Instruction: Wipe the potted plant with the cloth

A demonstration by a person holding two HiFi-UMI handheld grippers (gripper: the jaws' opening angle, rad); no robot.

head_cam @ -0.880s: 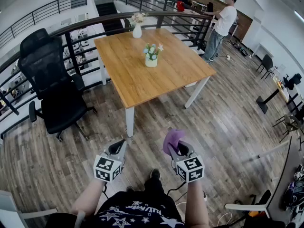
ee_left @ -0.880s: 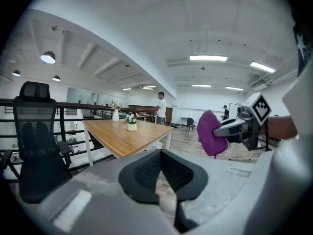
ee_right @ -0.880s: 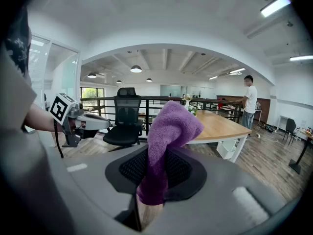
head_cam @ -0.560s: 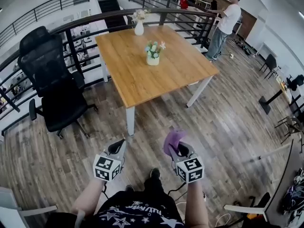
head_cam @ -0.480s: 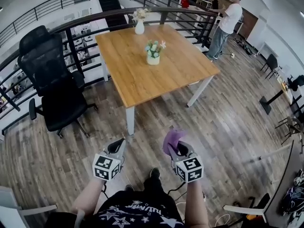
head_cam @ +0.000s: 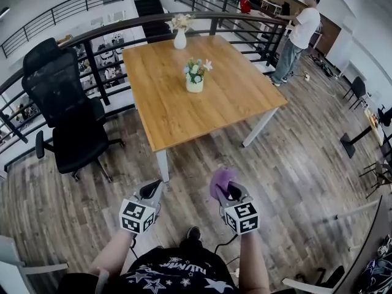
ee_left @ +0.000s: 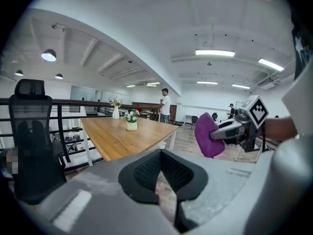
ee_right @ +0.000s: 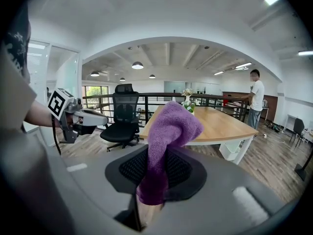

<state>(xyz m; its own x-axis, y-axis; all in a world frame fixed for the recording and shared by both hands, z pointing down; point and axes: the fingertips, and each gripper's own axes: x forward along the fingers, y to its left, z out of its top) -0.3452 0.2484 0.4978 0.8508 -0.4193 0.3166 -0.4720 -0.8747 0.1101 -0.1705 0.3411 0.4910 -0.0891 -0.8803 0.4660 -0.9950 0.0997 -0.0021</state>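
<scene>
The counter (head_cam: pixel 208 106) stands mid-scene with the potted plant (head_cam: pixel 195 75) on it near its centre and a vase (head_cam: pixel 180 37) behind that, at the far edge. An office chair (head_cam: pixel 67 112) is left of the counter. A railing (head_cam: pixel 116 29) runs behind both, and a person (head_cam: pixel 300 32) stands at it, far right. Nearest, over the floor (head_cam: pixel 294 170), the left tongs (head_cam: pixel 153 190) and right tongs (head_cam: pixel 228 192) lie side by side, with the cloth (head_cam: pixel 220 179) in the right one.

Cloth (ee_right: pixel 168 129): purple, fuzzy short pile, matt. Surface (head_cam: pixel 229 100): wood top, smooth, a faint sheen is noted; legs are painted white. Floor (head_cam: pixel 294 164): grey-brown planks, grain is seen. Right tongs (ee_right: pixel 155 173): shell of grey matt plastic, pads black and finely gridded. Chair (head_cam: pixel 61 84): black, back looks like mesh. Railing (head_cam: pixel 92 60): dark metal, matt. Plant pot (head_cam: pixel 195 86): white, smooth.
</scene>
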